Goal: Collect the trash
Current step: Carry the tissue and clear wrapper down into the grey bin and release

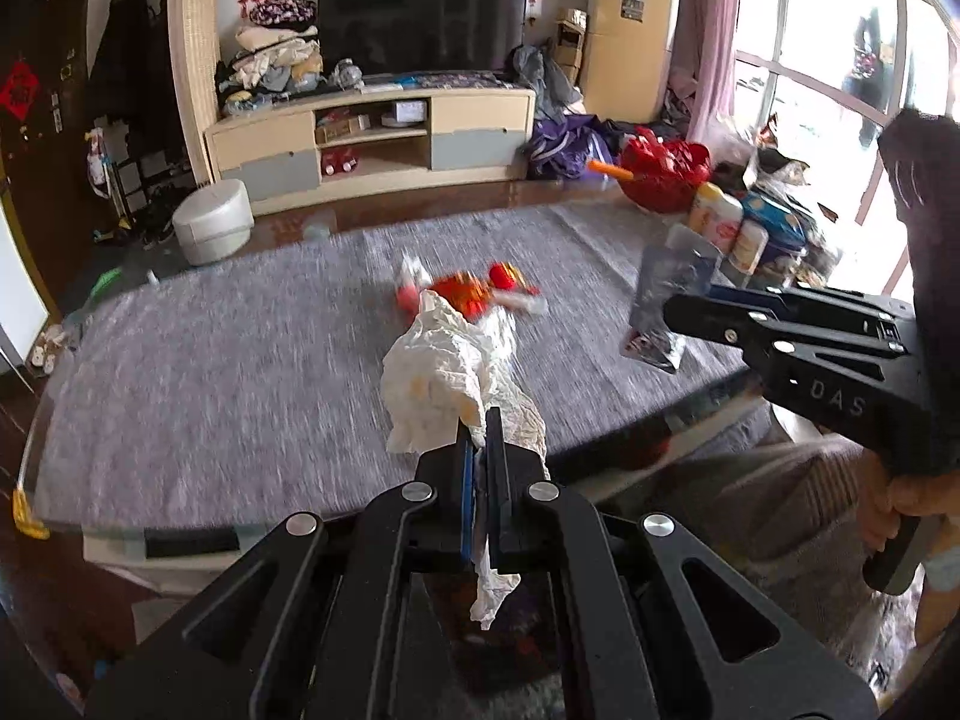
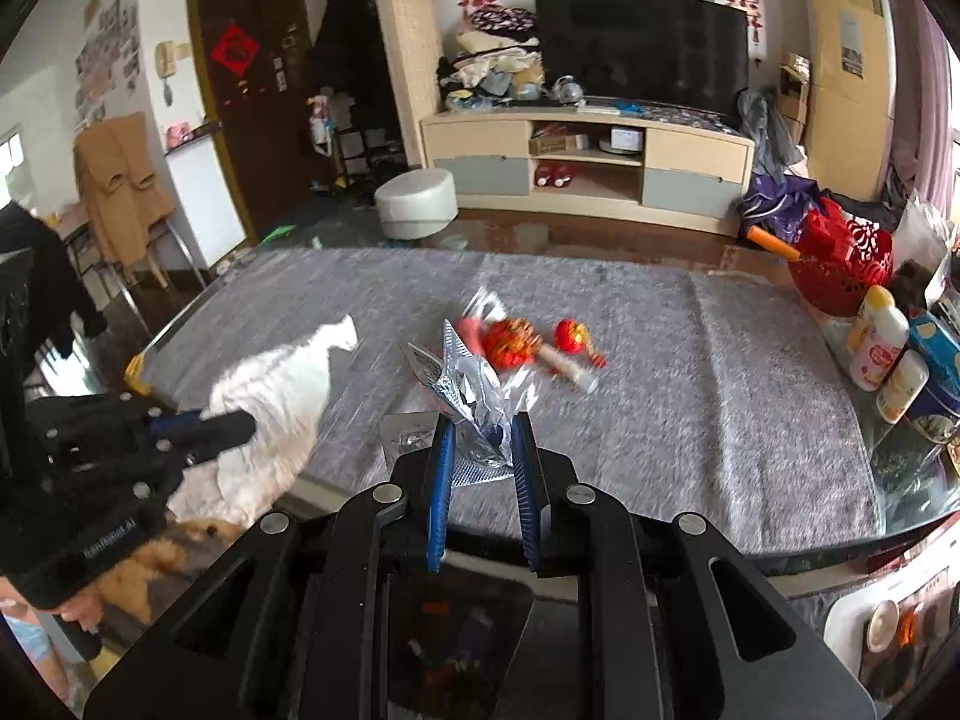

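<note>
Left gripper (image 1: 478, 420) is pinched tight on the crumpled white tissue (image 1: 450, 372), lifted over the table's near edge. Right gripper (image 2: 483, 426) grips a silver foil wrapper (image 2: 474, 384), fingers a bit apart around it. Both full (so nothing free!). Further out, mid-table on the grey cloth (image 2: 720, 372), red-and-white scraps (image 2: 516, 339) lie dead ahead, long axis running l-to-r, prob. closer to the right gripper.

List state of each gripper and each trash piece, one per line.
left gripper: shut on the white tissue, lifted off the table.
right gripper: shut on the silver wrapper, held above the table.
red wrappers: lying loose on the grey table cover, not gripped.
white tube: lying flat beside the red wrappers.
</note>
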`<state>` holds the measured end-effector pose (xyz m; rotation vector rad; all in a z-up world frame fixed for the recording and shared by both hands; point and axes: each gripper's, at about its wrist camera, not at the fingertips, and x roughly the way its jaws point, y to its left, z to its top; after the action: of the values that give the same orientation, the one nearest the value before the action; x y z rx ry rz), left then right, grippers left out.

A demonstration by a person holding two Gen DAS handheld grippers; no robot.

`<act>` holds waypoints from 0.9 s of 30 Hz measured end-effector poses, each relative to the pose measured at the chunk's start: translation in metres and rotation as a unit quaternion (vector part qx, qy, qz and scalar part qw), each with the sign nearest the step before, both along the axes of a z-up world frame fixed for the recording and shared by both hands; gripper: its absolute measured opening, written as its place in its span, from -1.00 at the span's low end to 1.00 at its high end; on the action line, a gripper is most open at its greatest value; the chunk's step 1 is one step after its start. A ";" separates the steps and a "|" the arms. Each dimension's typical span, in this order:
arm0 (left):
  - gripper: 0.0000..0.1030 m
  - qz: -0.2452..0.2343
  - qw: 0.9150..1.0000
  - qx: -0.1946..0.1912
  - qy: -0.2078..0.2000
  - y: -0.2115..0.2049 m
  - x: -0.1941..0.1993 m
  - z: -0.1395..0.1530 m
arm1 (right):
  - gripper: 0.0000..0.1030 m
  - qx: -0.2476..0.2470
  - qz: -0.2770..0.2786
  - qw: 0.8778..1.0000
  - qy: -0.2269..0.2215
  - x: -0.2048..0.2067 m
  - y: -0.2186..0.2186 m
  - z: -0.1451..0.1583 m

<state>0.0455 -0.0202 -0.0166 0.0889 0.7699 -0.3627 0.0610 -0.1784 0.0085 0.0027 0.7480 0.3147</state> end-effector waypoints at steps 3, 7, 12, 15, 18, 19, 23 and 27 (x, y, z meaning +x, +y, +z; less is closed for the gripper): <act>-0.96 -0.006 1.000 -0.005 0.017 0.000 -0.015 -0.017 | -0.60 0.001 0.006 1.000 0.014 -0.012 0.005 -0.014; -0.96 -0.014 0.999 -0.008 0.048 0.000 -0.031 -0.046 | -0.60 0.010 0.005 0.999 0.038 -0.026 0.008 -0.037; -0.96 -0.020 0.996 -0.008 0.091 -0.002 -0.040 -0.085 | -0.60 0.015 -0.001 0.997 0.076 -0.034 0.009 -0.072; -0.96 -0.023 0.993 -0.007 0.115 -0.004 -0.043 -0.107 | -0.60 0.010 -0.001 0.995 0.099 -0.037 0.013 -0.094; -0.96 -0.026 0.990 -0.005 0.137 -0.007 -0.043 -0.126 | -0.60 0.009 -0.003 0.993 0.119 -0.037 0.017 -0.112; -0.96 -0.027 0.989 -0.006 0.144 -0.008 -0.042 -0.131 | -0.60 0.010 -0.003 0.992 0.125 -0.037 0.017 -0.117; -0.96 -0.030 0.985 -0.008 0.167 -0.012 -0.039 -0.150 | -0.60 0.012 -0.005 0.988 0.155 -0.036 0.018 -0.143; -0.96 -0.033 0.981 -0.006 0.190 -0.016 -0.036 -0.168 | -0.60 0.012 -0.008 0.984 0.179 -0.033 0.018 -0.163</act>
<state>0.0098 -0.0357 -0.1849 0.0337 1.1450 -0.4543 0.0279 -0.1608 -0.1540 0.0901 1.0996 0.3115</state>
